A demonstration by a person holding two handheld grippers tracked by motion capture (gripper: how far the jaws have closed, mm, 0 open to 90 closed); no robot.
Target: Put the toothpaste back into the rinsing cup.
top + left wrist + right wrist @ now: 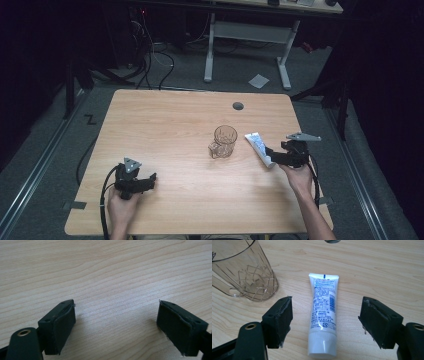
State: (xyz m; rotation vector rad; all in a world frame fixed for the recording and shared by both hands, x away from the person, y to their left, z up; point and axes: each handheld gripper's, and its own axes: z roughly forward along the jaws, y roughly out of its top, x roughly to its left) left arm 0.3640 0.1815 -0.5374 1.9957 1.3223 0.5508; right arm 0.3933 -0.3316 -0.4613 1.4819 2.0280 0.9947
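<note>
A white tube (323, 312) with blue print lies flat on the wooden table (165, 125), its cap toward my right gripper (325, 315). That gripper is open, and its jaws stand on either side of the tube's lower half without touching it. In the high view the tube (258, 146) lies right of centre, with the right gripper (272, 156) at its near end. A clear plastic mug (223, 141) with a cut pattern stands just left of the tube; the same mug (244, 275) appears at upper left in the right gripper view. My left gripper (150, 179) is open over bare wood (117, 285) at the front left.
A round grommet hole (238, 106) sits near the table's far edge. Beyond the table are a desk frame (247, 40), cables on the floor (150, 55) and a scrap of paper (259, 80).
</note>
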